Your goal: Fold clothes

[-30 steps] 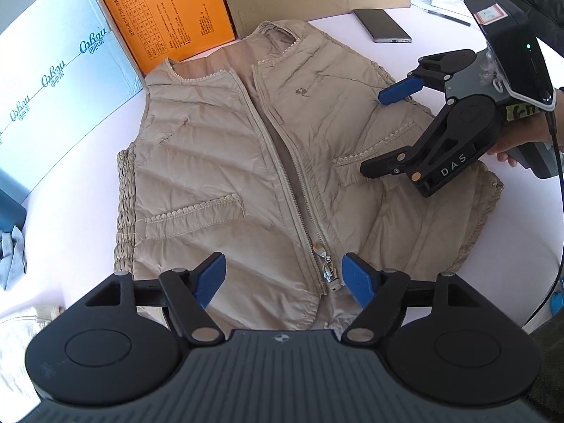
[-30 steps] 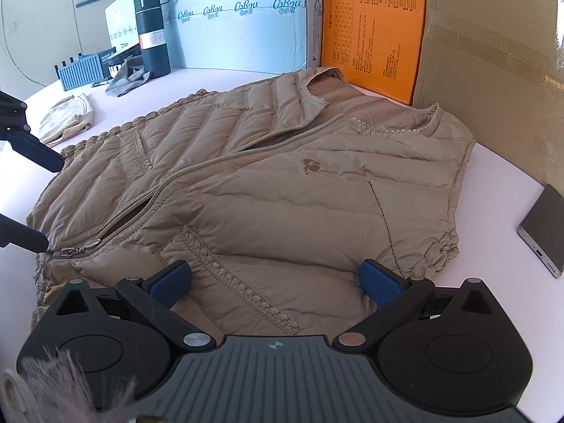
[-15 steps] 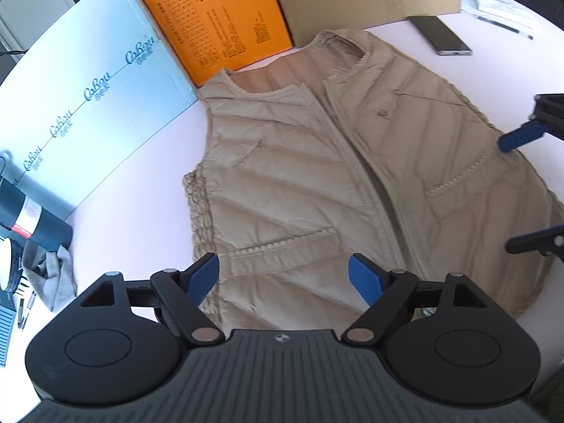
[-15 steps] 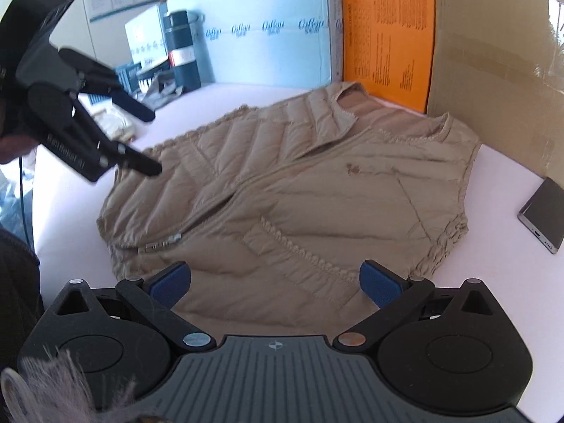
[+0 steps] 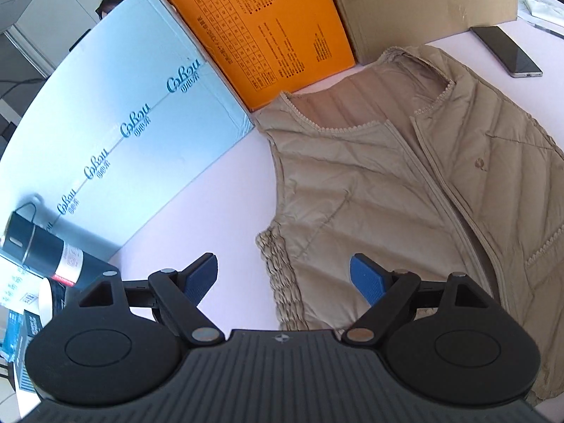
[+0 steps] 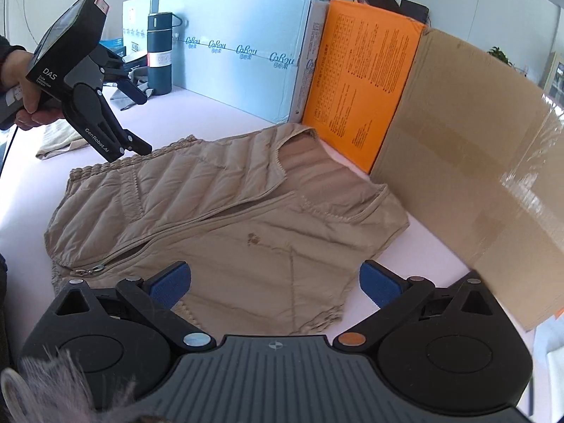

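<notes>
A pale, white-topped table (image 6: 218, 116) fills the lower half of both views, and spread flat across it lies the beige quilted sleeveless vest (image 6: 229, 232), front side up, its zip done up only near the hem and the neck gaping open toward the boxes. Behind it, across the upper part of the frame, stand a plain brown cardboard box (image 6: 469, 183), an orange printed carton (image 6: 356, 81) and a long light-blue printed box (image 6: 229, 46), with a dark cylindrical flask (image 6: 159, 53) at the upper left. A flat dark phone (image 5: 506, 51) lies in the upper right of the left wrist view. The left gripper (image 6: 135, 120), held in a hand (image 6: 24, 81) at the upper left of the right wrist view, hangs just above the vest's ruffled armhole edge with its jaws wide apart and nothing between them. The right gripper (image 6: 275, 283) sits at the lower middle of its own view, over the near side of the vest, likewise spread wide and empty. No fold looks made yet, so this reads as the set-up for the first one. The next move probably calls for each gripper to drop onto a side edge and pinch only the fabric wanted, cleanly.
</notes>
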The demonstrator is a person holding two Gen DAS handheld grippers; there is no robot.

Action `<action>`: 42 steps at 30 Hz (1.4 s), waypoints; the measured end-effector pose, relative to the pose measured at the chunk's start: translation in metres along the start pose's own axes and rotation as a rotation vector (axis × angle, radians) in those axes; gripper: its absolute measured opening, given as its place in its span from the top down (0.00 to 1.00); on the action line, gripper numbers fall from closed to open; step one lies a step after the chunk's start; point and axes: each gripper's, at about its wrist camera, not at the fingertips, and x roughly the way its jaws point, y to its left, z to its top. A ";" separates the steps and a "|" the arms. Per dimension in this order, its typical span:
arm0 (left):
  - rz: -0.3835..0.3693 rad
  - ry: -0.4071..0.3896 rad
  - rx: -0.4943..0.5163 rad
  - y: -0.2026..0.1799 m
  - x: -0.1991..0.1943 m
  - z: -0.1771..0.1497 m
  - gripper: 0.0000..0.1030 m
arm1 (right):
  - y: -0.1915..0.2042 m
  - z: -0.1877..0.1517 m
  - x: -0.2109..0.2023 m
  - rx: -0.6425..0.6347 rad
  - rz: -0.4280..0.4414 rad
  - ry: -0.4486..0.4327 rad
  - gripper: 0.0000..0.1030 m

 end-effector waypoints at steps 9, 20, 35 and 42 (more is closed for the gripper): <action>0.043 -0.062 0.013 0.022 0.012 0.052 0.19 | -0.055 0.041 -0.012 -0.089 -0.102 -0.043 0.00; -0.053 -0.065 -0.077 0.012 0.072 0.075 0.19 | -0.131 0.011 0.075 0.310 -0.016 -0.083 0.00; -0.618 -0.200 0.078 -0.098 0.075 0.085 0.19 | -0.214 -0.055 0.201 0.867 0.296 -0.097 0.61; -0.536 -0.116 0.146 -0.130 0.093 0.076 0.15 | -0.216 -0.065 0.211 0.968 0.444 -0.196 0.86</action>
